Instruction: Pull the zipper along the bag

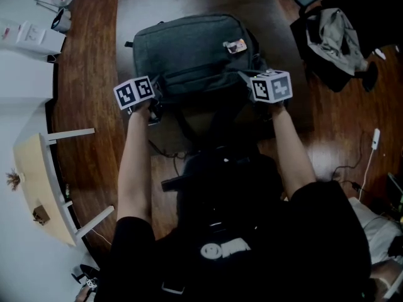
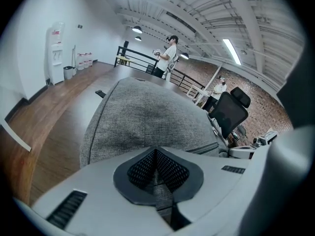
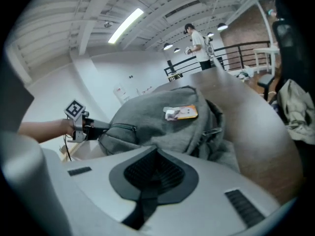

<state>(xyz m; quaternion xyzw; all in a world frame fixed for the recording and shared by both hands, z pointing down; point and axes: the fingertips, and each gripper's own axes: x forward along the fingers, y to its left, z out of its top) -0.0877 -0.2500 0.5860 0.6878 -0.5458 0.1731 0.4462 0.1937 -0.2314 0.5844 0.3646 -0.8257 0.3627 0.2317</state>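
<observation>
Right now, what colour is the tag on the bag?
Orange and white tag, clearest in the right gripper view.

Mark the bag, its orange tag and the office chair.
bag (image 1: 189, 49): head view, grey front panel.
orange tag (image 3: 183, 113): right gripper view, its centre.
office chair (image 2: 229, 113): left gripper view, backrest.

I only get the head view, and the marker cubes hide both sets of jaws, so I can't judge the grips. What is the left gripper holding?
Observer: The left gripper is shut on a fold of grey fabric of the bag.
Operator: And the right one?
Observer: The right gripper is shut on a dark strap that runs between its pads.
Operator: Anyone close by?
Observer: A person stands at a railing beyond the bag.
</observation>
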